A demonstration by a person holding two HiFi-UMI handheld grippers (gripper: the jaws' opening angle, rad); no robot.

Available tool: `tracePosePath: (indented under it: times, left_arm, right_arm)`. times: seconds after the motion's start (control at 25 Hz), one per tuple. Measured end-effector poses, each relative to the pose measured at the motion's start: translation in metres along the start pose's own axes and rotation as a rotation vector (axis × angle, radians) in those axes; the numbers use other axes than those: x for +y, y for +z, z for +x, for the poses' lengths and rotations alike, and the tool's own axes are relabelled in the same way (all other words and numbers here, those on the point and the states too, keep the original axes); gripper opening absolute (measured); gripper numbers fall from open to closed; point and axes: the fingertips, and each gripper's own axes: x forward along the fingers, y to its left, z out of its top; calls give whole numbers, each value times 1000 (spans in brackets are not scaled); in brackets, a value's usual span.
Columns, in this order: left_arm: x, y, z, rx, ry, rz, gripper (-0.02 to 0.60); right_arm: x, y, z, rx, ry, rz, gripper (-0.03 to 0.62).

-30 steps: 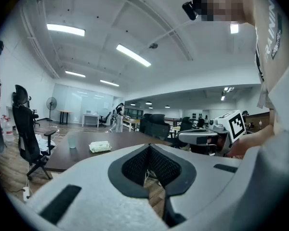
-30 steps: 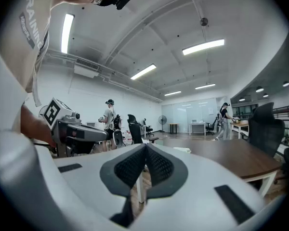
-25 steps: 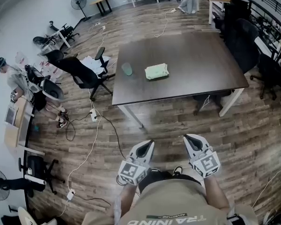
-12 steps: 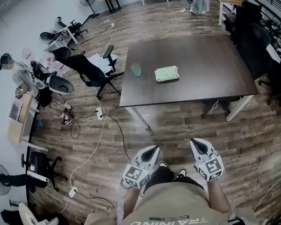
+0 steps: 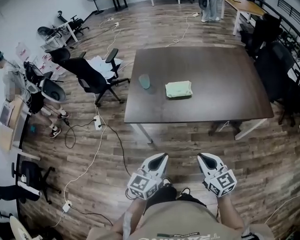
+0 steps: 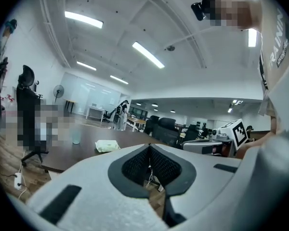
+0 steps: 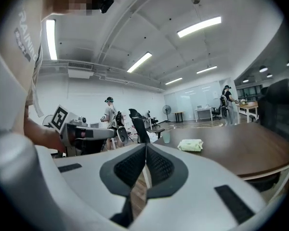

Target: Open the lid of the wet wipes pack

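The pale green wet wipes pack [image 5: 179, 89] lies flat near the middle of the dark brown table [image 5: 225, 104], its lid down. It also shows in the left gripper view as the pack [image 6: 107, 146] and in the right gripper view as the pack [image 7: 190, 145]. My left gripper [image 5: 162, 157] and right gripper [image 5: 201, 156] are held side by side in front of my body, well short of the table's near edge, pointing at it. Both are shut with nothing between the jaws, as the left gripper [image 6: 149, 146] and right gripper [image 7: 145, 145] show close up.
A translucent cup [image 5: 144, 81] stands left of the pack. A black office chair [image 5: 87, 77] sits by the table's left corner, and more chairs [image 5: 275, 64] line its right side. Cables and a power strip [image 5: 97, 123] lie on the wooden floor. A person [image 5: 15, 81] is at the left.
Both grippers and the view have moved forward, so the table now sits nearer and lower in the head view. The jaws stayed shut.
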Motion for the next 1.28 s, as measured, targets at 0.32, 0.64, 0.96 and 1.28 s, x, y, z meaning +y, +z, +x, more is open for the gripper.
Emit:
tracePosePath:
  times: [0.32,0.64,0.96,1.28]
  left_arm:
    - [71,-3,10,61,42,13,9]
    - [88,18,42,62,-85,68,9]
    - [119,-7,74,131,-74,-2,9]
    - [155,22,135,172,-9,36,9]
  right_arm:
    - [-9,35,69,40,-19,-151,14]
    - [-22,39,91,51,-111,-188,15]
    - [-59,23,124,124,-118,-170,15]
    - [-121,38,178,104,-38,-175,15]
